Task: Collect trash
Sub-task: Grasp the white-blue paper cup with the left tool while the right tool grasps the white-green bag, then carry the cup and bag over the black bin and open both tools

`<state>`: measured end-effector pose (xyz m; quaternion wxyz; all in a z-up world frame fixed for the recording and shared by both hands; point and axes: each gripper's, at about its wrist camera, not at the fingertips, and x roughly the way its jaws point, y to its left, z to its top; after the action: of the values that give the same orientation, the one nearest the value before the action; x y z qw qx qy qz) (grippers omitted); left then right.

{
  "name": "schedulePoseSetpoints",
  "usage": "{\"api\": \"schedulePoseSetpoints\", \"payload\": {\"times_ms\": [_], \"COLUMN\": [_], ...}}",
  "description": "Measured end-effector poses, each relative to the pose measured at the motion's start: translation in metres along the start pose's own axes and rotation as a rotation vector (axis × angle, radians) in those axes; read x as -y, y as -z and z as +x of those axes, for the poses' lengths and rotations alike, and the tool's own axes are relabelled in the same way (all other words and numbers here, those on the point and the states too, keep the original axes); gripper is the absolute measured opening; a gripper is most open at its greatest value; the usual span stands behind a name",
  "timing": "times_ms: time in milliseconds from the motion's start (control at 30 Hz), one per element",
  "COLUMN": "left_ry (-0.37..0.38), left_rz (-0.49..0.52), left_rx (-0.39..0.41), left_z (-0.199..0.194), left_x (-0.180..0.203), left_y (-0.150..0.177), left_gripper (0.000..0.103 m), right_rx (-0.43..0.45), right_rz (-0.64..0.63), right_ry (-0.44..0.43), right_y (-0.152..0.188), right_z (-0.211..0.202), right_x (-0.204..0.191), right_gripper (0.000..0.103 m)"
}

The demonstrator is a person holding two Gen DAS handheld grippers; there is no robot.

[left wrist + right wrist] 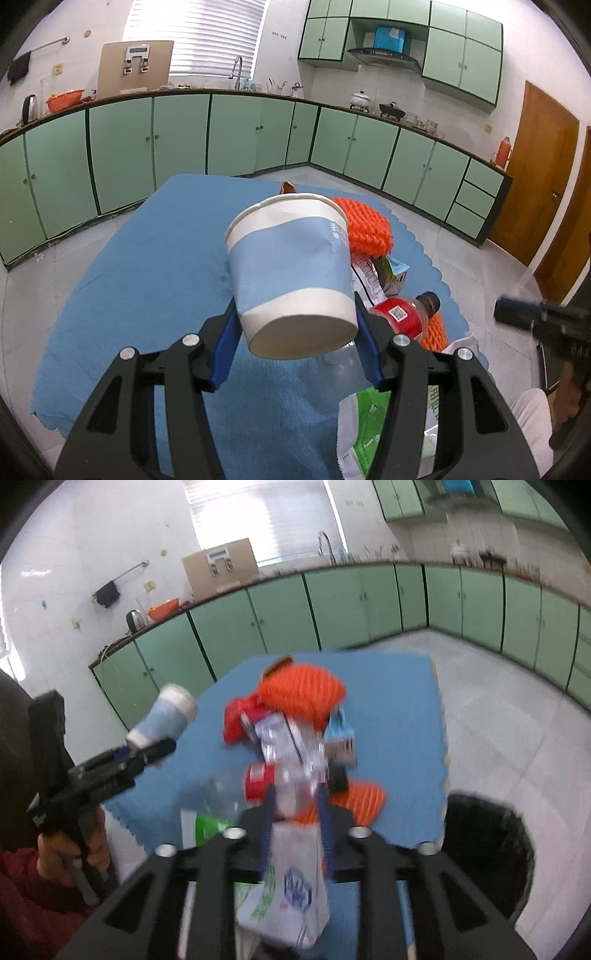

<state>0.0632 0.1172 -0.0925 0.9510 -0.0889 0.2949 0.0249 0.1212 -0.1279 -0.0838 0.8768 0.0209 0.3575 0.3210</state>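
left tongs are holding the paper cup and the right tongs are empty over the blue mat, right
Not quite. The left tongs do hold the paper cup, but the right tongs are not empty: the right wrist view shows them closed on a white wrapper over the blue mat.

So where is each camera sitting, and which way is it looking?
Left wrist: rides the left tool, looking forward over the blue foam mat toward green kitchen cabinets; its fingers clamp a blue-and-white paper cup.
Right wrist: rides the right tool, looking across the mat and a black trash bin; it grips a white plastic wrapper, and a hand shows.
Shared: cup, mat, orange foam net, red-labelled plastic bottle.
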Motion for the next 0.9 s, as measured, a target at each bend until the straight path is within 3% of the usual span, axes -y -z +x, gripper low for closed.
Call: {"api": "schedulePoseSetpoints", "payload": {"times_ms": [100,300,333,400,500,800,900], "left_ry": [-0.002,-0.004,-0.005,-0.008,-0.014,0.010,0.035], "left_rz": [0.004,0.015,0.016,0.016,0.015,0.038,0.057], "left_rx": [0.000,-0.006,-0.010,-0.013,-0.016,-0.013,-0.006], "left_z": [0.000,0.002,0.003,0.004,0.006,0.005,0.005], "left_x": [0.001,0.002,0.002,0.002,0.001,0.011,0.019], "left_y": [0.000,0.001,0.001,0.002,0.002,-0.003,-0.007], "left_gripper": [0.054,0.054,0.054,0.054,0.054,0.054,0.054], "right_rx": [-0.055,-0.126,-0.138,-0.150,-0.148,-0.044,0.001], "right_rz": [0.028,0.042,0.042,0.042,0.041,0.035,0.019], "right_ry": [-0.031,-0.055,-0.059,-0.067,-0.086,-0.109,-0.078], "right_y": [0.014,0.029,0.030,0.032,0.031,0.012,0.003], "right_z": [0.008,0.029,0.033,0.038,0.041,0.014,-0.006], "right_x": [0.006,0.013,0.014,0.016,0.017,0.016,0.019], "right_gripper": [0.040,0.041,0.039,0.020,0.009,0.004,0.004]}}
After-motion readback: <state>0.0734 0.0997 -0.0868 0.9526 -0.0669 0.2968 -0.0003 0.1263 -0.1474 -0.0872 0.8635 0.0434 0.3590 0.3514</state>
